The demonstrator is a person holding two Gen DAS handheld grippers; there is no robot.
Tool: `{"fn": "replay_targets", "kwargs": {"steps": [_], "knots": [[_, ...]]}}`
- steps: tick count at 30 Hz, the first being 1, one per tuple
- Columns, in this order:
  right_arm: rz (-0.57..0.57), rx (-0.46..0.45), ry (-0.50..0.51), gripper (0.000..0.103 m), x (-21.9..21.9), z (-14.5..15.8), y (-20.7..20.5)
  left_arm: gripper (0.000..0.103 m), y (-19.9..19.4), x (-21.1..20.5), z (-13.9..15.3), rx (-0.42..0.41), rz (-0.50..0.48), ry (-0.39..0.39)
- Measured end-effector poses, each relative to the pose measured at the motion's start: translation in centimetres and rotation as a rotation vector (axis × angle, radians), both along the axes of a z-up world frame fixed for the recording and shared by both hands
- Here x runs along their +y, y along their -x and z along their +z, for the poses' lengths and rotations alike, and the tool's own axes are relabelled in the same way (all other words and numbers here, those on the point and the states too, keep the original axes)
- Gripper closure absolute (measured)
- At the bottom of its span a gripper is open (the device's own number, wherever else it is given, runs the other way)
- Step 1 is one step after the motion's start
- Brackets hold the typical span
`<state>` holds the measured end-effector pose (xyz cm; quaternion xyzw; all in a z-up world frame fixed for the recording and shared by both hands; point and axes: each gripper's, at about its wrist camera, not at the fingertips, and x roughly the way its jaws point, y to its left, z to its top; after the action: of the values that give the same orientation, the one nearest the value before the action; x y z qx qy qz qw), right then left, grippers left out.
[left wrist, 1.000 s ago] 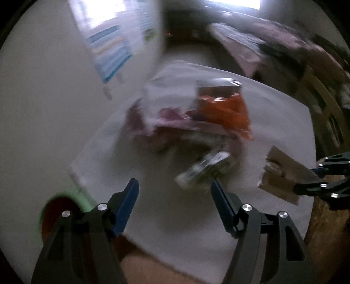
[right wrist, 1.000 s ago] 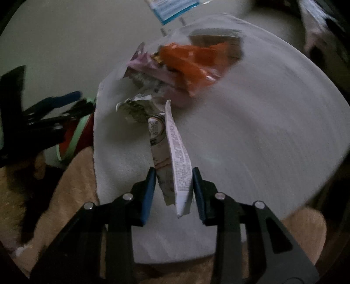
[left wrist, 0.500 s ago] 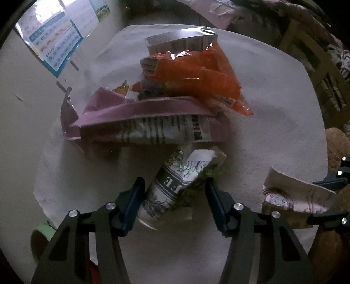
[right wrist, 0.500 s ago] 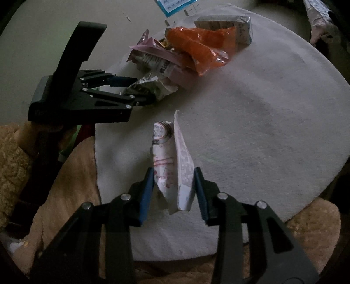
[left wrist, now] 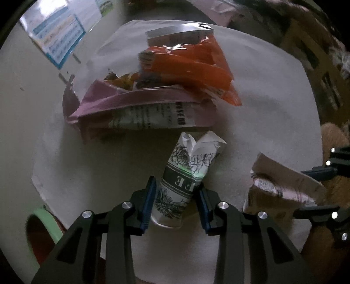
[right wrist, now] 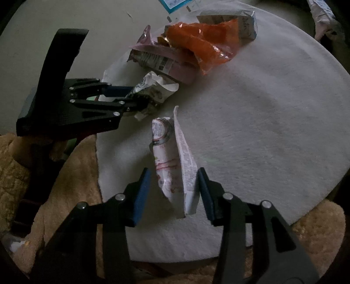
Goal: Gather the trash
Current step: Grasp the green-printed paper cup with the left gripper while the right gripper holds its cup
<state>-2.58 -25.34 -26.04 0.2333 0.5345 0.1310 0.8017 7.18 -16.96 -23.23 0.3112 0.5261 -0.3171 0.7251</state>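
On the round white table (right wrist: pixel 273 131), near its front edge, a crushed paper cup (left wrist: pixel 186 179) is being closed on by the left gripper (left wrist: pixel 176 196), though its pads are not seen pressing yet. The pink wrapper (right wrist: pixel 175 166) has been set down, and the right gripper (right wrist: pixel 172 194) is opening around it. A pile (orange bag (right wrist: pixel 203 45), purple bag (left wrist: pixel 135 107), small carton (right wrist: pixel 245 19)) is heaped at the far edge. Nothing is seen binned yet, so most work is judged left.

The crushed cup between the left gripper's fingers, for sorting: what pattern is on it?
Black floral line drawings on white, with a dark lettered band; the crushed cup shows best in the left wrist view.
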Motion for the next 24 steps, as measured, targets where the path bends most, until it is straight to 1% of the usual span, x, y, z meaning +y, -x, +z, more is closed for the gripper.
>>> {"fn": "replay_targets", "kwargs": {"steps": [3,5,7,9,12,15,17,20,24], "knots": [[0.006,0.001,0.008,0.059,0.2,-0.1,0.0,0.066,-0.1,-0.1,-0.1,-0.002,0.004,-0.002],[0.002,0.001,0.011,0.059,0.2,-0.1,0.0,0.068,-0.2,0.1,0.1,-0.001,0.026,0.015],[0.0,0.005,0.015,0.059,0.3,-0.1,-0.1,0.071,0.1,0.2,0.3,-0.011,0.04,0.032],[0.01,0.013,0.029,0.06,0.5,-0.4,-0.3,0.071,0.8,0.5,0.6,-0.029,0.048,0.044],[0.042,0.022,0.079,0.067,1.4,-0.6,-0.5,0.072,1.9,1.4,1.2,-0.053,0.081,0.079],[0.055,0.017,0.107,0.069,2.0,-0.6,-0.6,0.072,2.6,2.4,2.2,-0.067,0.129,0.124],[0.048,0.01,0.108,0.07,2.0,-0.4,-0.6,0.072,3.7,3.2,3.4,-0.103,0.161,0.152],[0.034,-0.009,0.115,0.07,1.7,0.0,-0.3,0.072,3.9,4.2,5.5,-0.155,0.214,0.191],[0.016,-0.033,0.136,0.07,1.3,1.5,0.2,0.072,4.5,6.0,9.1,-0.212,0.301,0.296]]}}
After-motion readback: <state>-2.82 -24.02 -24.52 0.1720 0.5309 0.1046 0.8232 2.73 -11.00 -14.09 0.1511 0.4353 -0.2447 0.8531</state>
